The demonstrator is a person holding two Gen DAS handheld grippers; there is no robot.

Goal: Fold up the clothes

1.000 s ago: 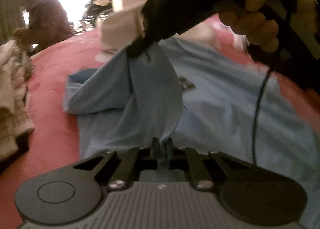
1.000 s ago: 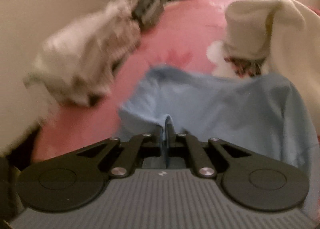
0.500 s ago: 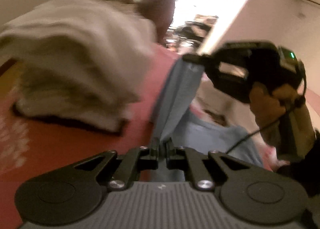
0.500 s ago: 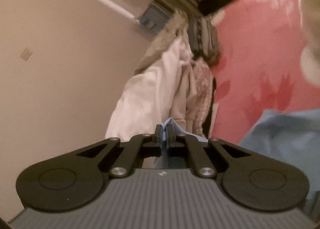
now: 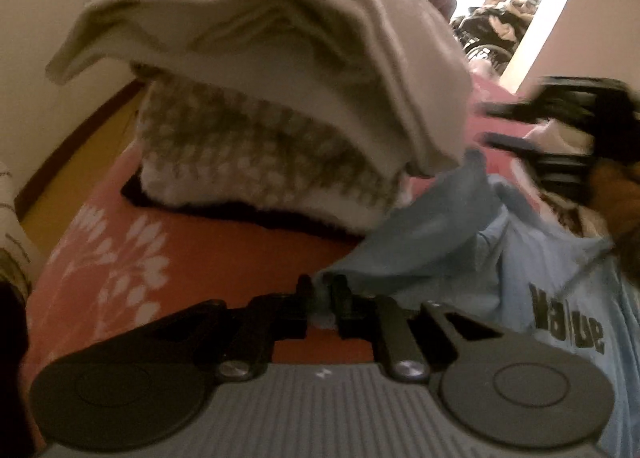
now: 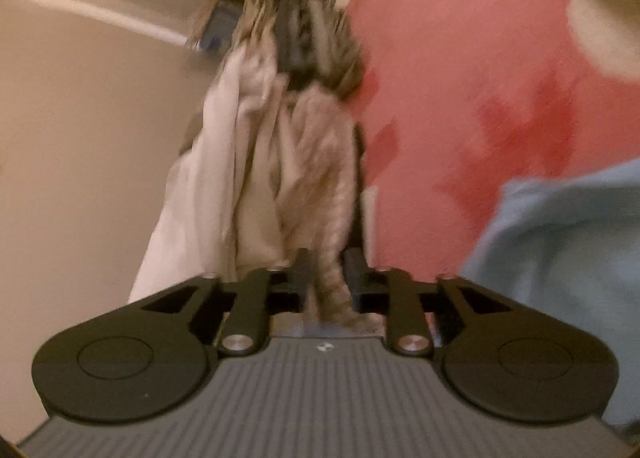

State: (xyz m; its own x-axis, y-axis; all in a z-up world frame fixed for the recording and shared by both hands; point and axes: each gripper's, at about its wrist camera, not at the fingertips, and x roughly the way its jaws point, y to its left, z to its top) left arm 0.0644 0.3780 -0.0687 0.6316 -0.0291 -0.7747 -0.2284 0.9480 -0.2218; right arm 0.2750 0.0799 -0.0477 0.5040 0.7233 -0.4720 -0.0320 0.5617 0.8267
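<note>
Blue T-shirt [image 5: 460, 242]: one fold laid on the red bed [image 5: 224, 254], further folds outstanding. Left tool [image 5: 322, 304] opening, hem loose between jaws. Right tool [image 6: 326, 278] opening, empty.

The only readable print is the dark block lettering "value" on the light blue shirt [image 5: 560, 258], at the near right of the left wrist view, running slightly downhill. In the right wrist view no readable text shows anywhere.
</note>
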